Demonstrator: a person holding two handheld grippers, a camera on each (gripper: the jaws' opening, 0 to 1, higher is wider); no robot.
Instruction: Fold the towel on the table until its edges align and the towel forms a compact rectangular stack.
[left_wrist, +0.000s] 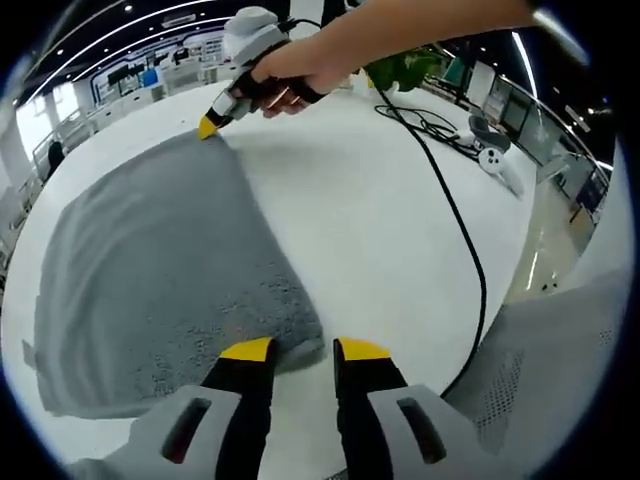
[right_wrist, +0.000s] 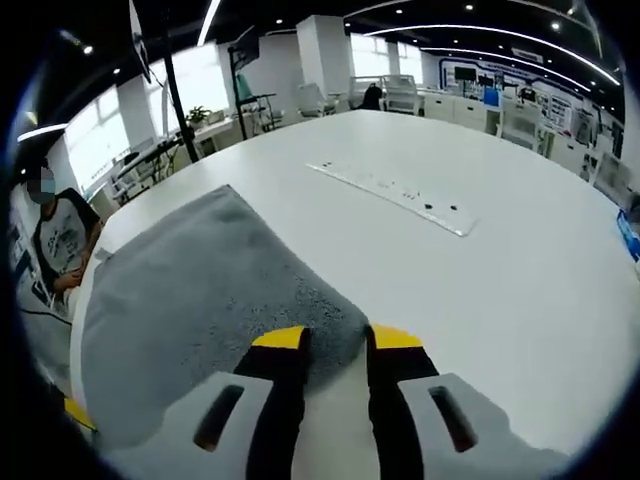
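A grey towel lies flat on the white table. In the left gripper view my left gripper stands open at the towel's near corner, whose tip reaches just inside the gap by the left jaw. At the far corner a hand holds my right gripper, its yellow tip touching the towel's edge. From the right gripper view, the right gripper is open, with a corner of the towel lying between its jaws. A yellow tip of the left gripper peeks in beyond the towel at lower left.
A black cable runs across the table past white controllers and a green plant. A long white strip lies beyond the towel. A person sits at the table's far edge. Grey mesh clothing hangs at right.
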